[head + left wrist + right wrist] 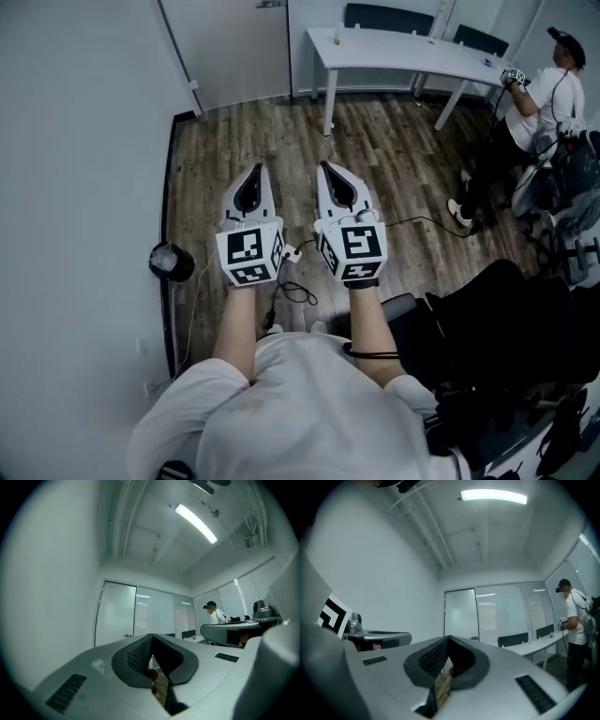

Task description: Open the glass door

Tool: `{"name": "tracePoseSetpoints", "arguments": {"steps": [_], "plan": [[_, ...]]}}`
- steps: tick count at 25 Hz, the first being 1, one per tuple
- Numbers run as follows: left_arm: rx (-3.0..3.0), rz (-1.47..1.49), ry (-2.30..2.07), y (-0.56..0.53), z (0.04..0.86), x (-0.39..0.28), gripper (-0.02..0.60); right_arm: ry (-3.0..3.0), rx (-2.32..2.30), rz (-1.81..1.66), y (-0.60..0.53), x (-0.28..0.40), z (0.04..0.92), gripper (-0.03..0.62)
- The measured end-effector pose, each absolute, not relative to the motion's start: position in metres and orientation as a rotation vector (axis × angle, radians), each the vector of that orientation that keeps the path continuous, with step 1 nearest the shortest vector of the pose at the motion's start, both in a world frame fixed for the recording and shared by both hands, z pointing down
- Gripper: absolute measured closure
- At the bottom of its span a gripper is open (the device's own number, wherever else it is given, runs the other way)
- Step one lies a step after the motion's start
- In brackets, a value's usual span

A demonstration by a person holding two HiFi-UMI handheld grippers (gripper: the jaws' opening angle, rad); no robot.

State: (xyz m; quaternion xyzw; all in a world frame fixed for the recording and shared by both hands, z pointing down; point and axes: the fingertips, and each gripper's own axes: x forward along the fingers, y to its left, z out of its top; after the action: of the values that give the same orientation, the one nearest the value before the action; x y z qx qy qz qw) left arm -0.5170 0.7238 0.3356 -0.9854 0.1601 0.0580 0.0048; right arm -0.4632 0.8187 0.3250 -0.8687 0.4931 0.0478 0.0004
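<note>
The frosted glass door (234,47) stands shut in the far wall, its handle (270,4) at the picture's top edge. It also shows far ahead as the door (115,613) in the left gripper view and the door (459,613) with its small handle (474,638) in the right gripper view. My left gripper (256,172) and right gripper (326,169) are held side by side over the wooden floor, well short of the door. Both are shut with nothing between the jaws, as the closed left gripper (151,637) and right gripper (449,639) show.
A white table (403,52) with dark chairs behind it stands at the back right. A person (548,84) in a cap stands at the right. Black chairs (506,328) crowd the lower right. A black round object (171,262) and a cable (295,286) lie by the left wall.
</note>
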Motion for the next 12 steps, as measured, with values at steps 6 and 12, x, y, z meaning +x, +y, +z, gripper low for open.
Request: {"name": "tracePoseSetpoints", "arguments": {"steps": [6,12], "plan": [[-3.048,0.134,0.534,0.748,0.356,-0.522,0.592,1.5,-2.668,0.057,0.852,-0.454,0.35,0.599],[-3.062,0.045,0.566,0.739,0.375,-0.516,0.592,1.517,-2.657,0.006,0.84,-0.442,0.362,0.598]]}}
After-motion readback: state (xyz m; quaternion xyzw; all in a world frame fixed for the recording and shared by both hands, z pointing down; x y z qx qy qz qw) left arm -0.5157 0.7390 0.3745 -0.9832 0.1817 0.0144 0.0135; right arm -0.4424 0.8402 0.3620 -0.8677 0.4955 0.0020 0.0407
